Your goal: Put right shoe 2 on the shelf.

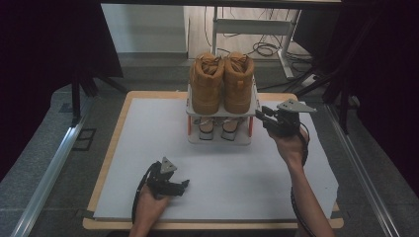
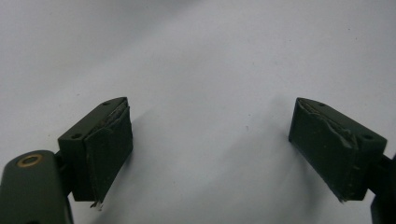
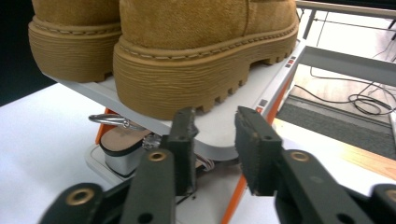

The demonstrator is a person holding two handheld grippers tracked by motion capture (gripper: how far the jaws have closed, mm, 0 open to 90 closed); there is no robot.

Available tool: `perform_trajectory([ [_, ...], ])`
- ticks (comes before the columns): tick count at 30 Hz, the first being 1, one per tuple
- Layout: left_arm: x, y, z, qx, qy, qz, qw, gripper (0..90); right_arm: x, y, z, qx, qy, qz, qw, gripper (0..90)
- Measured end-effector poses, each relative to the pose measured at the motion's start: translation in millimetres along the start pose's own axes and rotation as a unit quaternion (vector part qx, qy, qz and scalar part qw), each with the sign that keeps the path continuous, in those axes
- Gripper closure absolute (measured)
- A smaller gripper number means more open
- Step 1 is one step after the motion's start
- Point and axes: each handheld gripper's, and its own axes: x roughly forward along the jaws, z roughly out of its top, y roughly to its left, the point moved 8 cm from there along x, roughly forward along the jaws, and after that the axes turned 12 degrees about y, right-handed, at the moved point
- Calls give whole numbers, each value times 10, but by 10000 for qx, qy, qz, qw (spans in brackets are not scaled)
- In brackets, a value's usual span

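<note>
dim room edges and dark curtains frame a white table top (image 1: pixel 222 182) with a wooden border, and much of the floor behind it is lost in shadow apart from some cables and a metal frame. near the far edge of the table stands a small two-level shoe rack (image 1: pixel 221 112) with white shelves and orange posts. a pair of tan boots (image 1: pixel 221 83) sits on its upper shelf, heels toward the person, and in the right gripper view their tops are cut off by the frame. on the lower shelf sits a pair of sandals (image 1: pixel 217 128) with pale heels, mostly hidden under the upper shelf; their straps and a metal ring are hard to make out. the right gripper (image 1: pixel 261 115) is held level at the right front corner of the rack's upper shelf. in the right gripper view its jaws stand a modest way apart with nothing pinched between them, and the corner of the shelf (image 3: pixel 219 135) lies just beyond the pads; whether a pad touches that edge cannot be told. the left gripper (image 1: pixel 184 185) rests low over the near part of the table, well apart from the rack, in the person's left hand (image 1: pixel 150 207). in the left gripper view its jaws are spread wide over bare white surface, and the worn tape on the pads (image 2: pixel 109 144) shows frayed edges.
</note>
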Motion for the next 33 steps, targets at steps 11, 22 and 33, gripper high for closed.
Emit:
perform_trajectory([
  [11,0,-1,0,-4,0,0,10000,133,-47,-8,-86,7,93,104,9999,417],
  [22,-1,-2,-2,-3,9,-5,10000,133,-91,-33,-172,90,38,197,9998,216],
  [33,-1,-2,-2,-5,8,-5,10000,133,-86,-26,-304,-5,227,178,9996,123],
])
